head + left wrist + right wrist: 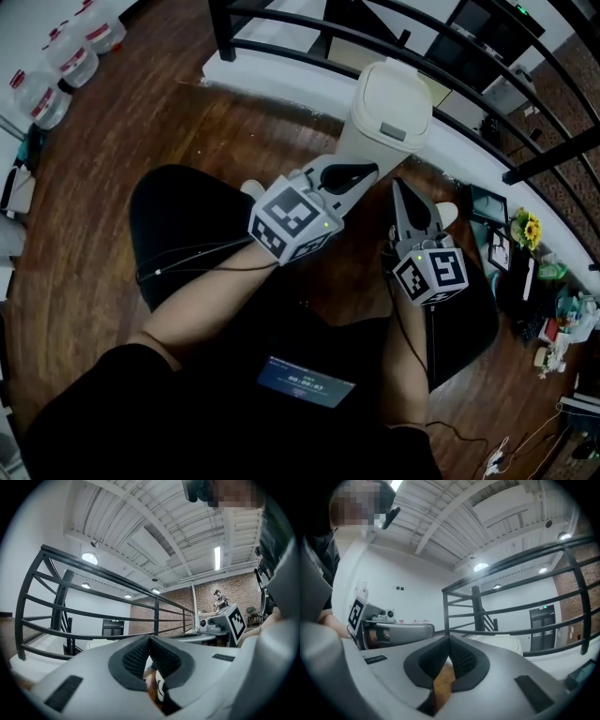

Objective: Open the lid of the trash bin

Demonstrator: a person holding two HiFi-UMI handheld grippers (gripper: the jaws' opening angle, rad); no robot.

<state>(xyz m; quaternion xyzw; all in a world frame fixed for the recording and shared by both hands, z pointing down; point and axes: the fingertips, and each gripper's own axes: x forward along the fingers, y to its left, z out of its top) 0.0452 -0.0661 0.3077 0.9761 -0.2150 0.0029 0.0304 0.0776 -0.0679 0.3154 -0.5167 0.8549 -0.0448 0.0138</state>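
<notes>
A cream trash bin [386, 112] stands on the wooden floor by the railing, with its swing lid [396, 94] down and a grey tab [394, 131] at the lid's front. In the head view my left gripper [359, 174] points at the bin's lower front, just short of it, with its jaws together and nothing between them. My right gripper [397, 185] is beside it on the right, tips raised toward the bin's base, also shut and holding nothing. Both gripper views look upward over closed jaws: the left gripper [150, 639] and the right gripper [450, 640] each show pads meeting.
A black metal railing [441, 56] on a white ledge [291, 80] runs behind the bin. Water bottles [66, 61] stand at the far left. Sunflowers [527, 228] and small clutter lie on the right. A lit screen [305, 382] rests on the person's lap.
</notes>
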